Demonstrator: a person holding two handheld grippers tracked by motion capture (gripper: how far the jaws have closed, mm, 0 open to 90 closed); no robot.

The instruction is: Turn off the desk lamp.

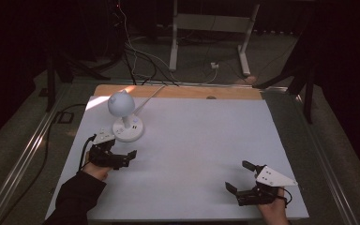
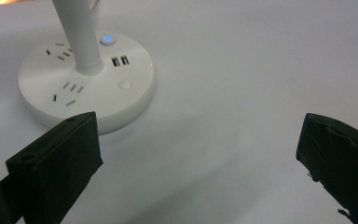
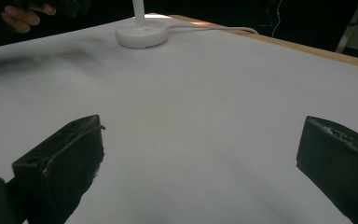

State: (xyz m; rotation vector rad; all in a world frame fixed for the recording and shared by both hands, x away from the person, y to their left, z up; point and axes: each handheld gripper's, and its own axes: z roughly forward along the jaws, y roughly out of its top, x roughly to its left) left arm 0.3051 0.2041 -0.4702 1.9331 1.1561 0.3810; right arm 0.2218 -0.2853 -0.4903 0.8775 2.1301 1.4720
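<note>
Lamp stem (image 2: 81,37) runs off the top edge in the left gripper view, so we can't see the head there; same in the right gripper view, where the stem (image 3: 139,11) is cut almost at once. Markings on the base buttons (image 2: 125,84) are too small for us to read. Both jaws of the left gripper (image 2: 198,154) are clipped by the bottom edge, as are those of the right gripper (image 3: 200,161). The other hand (image 3: 21,14) is cropped at the top left corner. The person's sleeve (image 1: 77,199) leaves the bottom edge. The room behind the table (image 1: 281,154) is too dark for us to tell.
</note>
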